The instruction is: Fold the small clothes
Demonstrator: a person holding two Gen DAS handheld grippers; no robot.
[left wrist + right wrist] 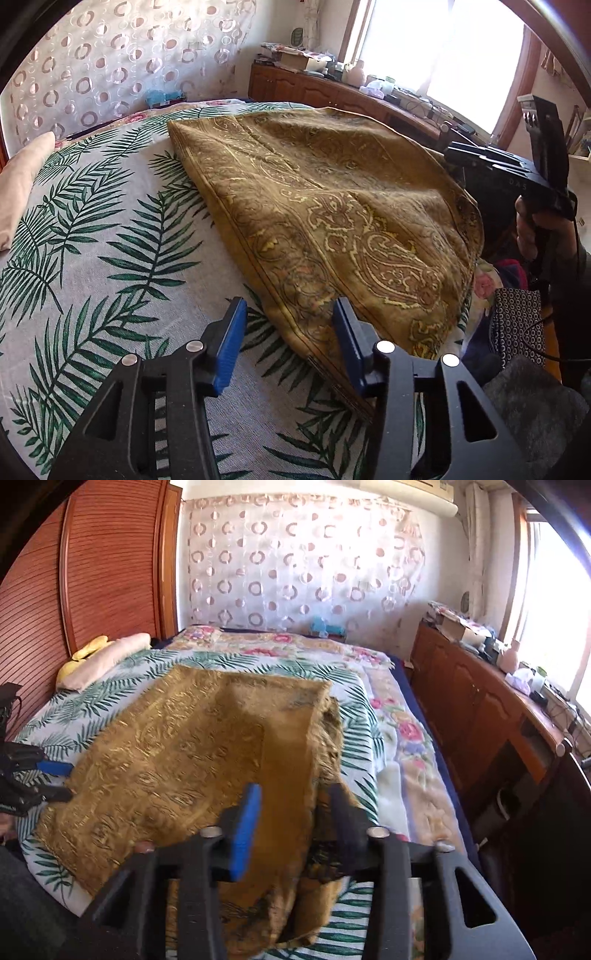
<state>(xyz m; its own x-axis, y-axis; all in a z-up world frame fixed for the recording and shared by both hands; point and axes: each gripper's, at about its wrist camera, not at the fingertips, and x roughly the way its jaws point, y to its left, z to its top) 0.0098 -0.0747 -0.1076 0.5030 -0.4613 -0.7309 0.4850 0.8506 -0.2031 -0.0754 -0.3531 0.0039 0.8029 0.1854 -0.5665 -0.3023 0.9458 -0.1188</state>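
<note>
- Right now, left wrist view: left gripper (290, 334) sits wide open w/ nothing between its 2 blue pads (232, 345), low over the palm-leaf bedsheet (92, 236).
- Mustard paisley cloth (332, 221) lies spread on the sheet; its near corner and stacked left edge run just in front of, and partly under, the right-hand pad. Looks touching or nearly so, can't tell which.
- Right gripper (517, 166) shows at the far right edge of the cloth, held in a hand (532, 229); its fingertips are hidden here behind the raised fabric.
- Risk: the edge shows several layers. If the pads close as placed, I reckon they'd nip only the top layer or just sheet, and the stack would skew.
- Right wrist view: right gripper (291, 819) has its jaws well apart, w/ a lifted flap of the cloth (166, 746) draped through the gap and over the frame. Fabric hangs between the pads, but no pinch is visible; blur there, so contact is unclear.
- Rest of the cloth lies flat to the left, reaching the left gripper (44, 775) at the far side.
- Risk: w/ jaws this open the flap is only resting. Any pull or tilt could let it slide off and undo the fold, or drag the lower layers crooked.
- Pillow (107, 657) sits well apart, by the headboard.
</note>
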